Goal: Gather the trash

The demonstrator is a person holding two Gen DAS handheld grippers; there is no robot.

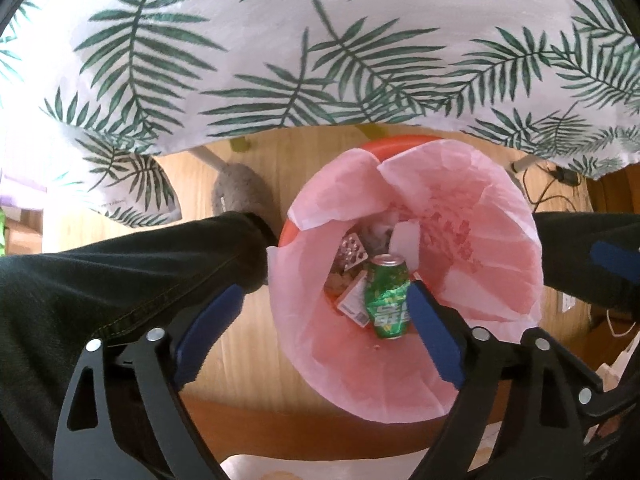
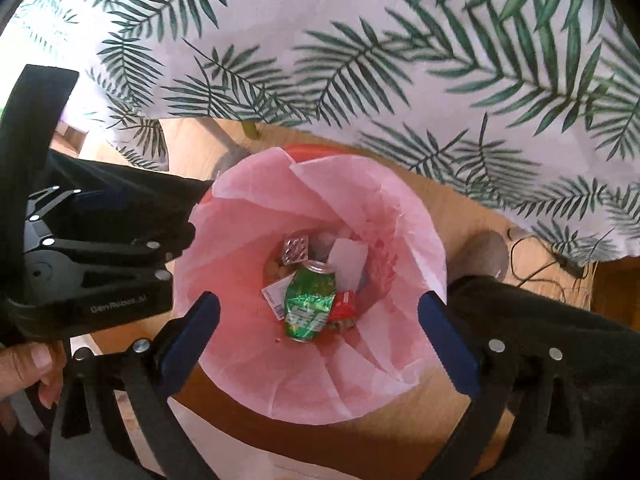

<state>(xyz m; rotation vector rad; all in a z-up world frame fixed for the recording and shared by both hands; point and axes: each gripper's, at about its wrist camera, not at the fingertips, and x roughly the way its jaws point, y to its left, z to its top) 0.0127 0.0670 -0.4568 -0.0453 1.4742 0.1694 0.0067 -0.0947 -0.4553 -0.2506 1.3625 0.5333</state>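
Trash lies at the bottom of the bin, which stands on the wooden floor beside the cloth-draped bench and between the person's legs — a spot that lets both arms drop things straight in from above. A pink bag lines the bin and folds out over its rim, so the whole load can be lifted out at once. On top of the heap sits a crushed green can, lying on its side; beside it are a silver pill pack, a white label, a red wrapper and a white scrap of paper. Both tools hover over the opening, pointing down into it. The left tool has its blue pads spread wide with nothing between them, and the right tool is likewise apart and empty — judging by that, the can is already delivered. In the right view the left tool's black body shows at the left edge, with a bare thumb below it.
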